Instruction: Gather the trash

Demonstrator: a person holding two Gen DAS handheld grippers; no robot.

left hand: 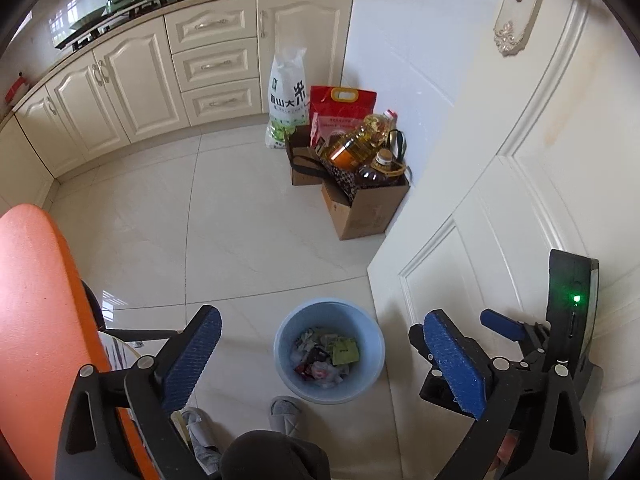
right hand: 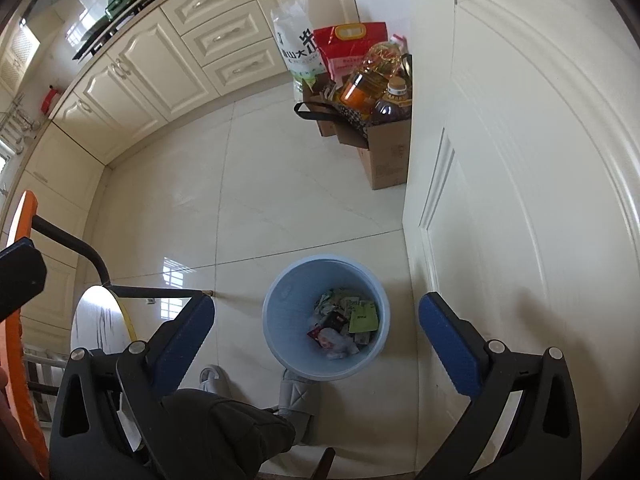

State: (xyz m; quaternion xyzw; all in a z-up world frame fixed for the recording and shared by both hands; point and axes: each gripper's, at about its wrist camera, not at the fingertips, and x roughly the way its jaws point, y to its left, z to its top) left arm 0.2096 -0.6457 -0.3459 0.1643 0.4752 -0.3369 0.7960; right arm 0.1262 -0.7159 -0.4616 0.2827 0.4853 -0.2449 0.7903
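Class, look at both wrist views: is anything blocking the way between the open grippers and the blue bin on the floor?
Nothing visible does. The blue bin stands open-topped, wrappers inside, below and between the fingers of the right gripper and the left gripper. Both grippers are open and empty, with only bare floor tile around the bin.

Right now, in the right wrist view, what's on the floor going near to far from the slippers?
Grey slippers → blue trash bin holding wrappers → bare tiled floor → cardboard box with oil bottles → red bag and white rice sack → cream cabinets.
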